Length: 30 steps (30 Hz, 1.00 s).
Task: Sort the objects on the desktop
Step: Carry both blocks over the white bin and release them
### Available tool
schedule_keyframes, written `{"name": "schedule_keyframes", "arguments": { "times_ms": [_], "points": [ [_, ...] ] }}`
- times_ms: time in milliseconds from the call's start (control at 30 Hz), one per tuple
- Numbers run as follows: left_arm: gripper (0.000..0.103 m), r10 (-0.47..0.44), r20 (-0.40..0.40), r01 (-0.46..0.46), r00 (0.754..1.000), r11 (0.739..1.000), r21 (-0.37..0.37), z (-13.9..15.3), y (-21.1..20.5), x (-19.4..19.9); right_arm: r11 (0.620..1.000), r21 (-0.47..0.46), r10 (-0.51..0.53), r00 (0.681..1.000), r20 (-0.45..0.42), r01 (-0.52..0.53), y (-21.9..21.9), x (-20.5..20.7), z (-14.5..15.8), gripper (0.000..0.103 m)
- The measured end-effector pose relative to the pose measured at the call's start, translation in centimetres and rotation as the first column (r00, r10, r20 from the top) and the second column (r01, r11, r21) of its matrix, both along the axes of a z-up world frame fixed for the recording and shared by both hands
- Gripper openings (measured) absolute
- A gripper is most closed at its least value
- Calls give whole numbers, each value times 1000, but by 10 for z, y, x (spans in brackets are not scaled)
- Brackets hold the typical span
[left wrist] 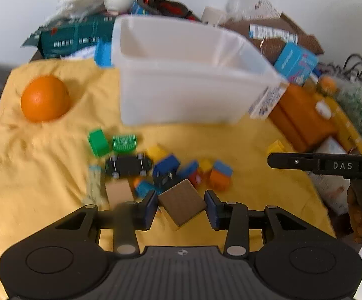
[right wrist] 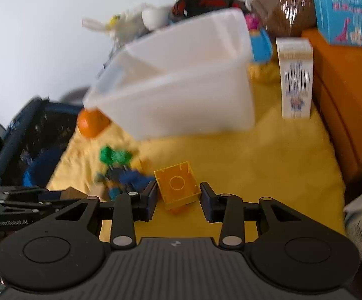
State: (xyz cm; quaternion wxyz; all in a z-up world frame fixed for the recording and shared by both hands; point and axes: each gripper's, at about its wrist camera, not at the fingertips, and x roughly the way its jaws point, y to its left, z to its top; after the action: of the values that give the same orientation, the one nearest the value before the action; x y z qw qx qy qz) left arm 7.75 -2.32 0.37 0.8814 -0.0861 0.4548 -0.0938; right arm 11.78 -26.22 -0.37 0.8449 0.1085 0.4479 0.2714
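Note:
My left gripper (left wrist: 182, 210) is shut on a brown wooden block (left wrist: 182, 201), which sits corner-on between the blue pads and stays sharp while the background blurs. Just beyond lies a pile of toys on the yellow cloth (left wrist: 43, 175): a black toy car (left wrist: 128, 166), green bricks (left wrist: 98, 142) and blue bricks (left wrist: 167, 166). My right gripper (right wrist: 178, 200) is shut on a yellow brick (right wrist: 178, 187), hollow side toward the camera. In the left wrist view the right gripper (left wrist: 271, 161) reaches in from the right, a hand behind it. A white plastic bin (left wrist: 181, 95) stands behind the pile.
An orange (left wrist: 44, 98) lies left of the bin. Orange boxes (left wrist: 303, 115) and a white carton (right wrist: 297, 77) line the right side. A dark green box (left wrist: 73, 37), bags and clutter stand behind the bin. A dark basket (right wrist: 30, 137) sits off the cloth's left edge.

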Motion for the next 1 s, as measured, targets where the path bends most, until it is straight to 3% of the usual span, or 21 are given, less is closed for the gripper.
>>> {"name": "schedule_keyframes", "arguments": {
  "times_ms": [233,467,733,1000],
  "points": [
    [45,-6,81,6,997,1000,-3,54,16,41,1000,23,1,998,61,-2,11,36,62,41],
    [45,-12,100,13,995,1000,-7,99,27,96,1000,1,-4,998,62,4,25,80,101,41],
    [45,-15,12,15,1000,999,-34,105,26,155,999,-41,0,999,-39,-1,39,129,105,41],
    [45,-9,-2,9,1000,1000,-2,111,17,183,994,-105,11,999,-53,-16,50,146,100,41]
  ]
}}
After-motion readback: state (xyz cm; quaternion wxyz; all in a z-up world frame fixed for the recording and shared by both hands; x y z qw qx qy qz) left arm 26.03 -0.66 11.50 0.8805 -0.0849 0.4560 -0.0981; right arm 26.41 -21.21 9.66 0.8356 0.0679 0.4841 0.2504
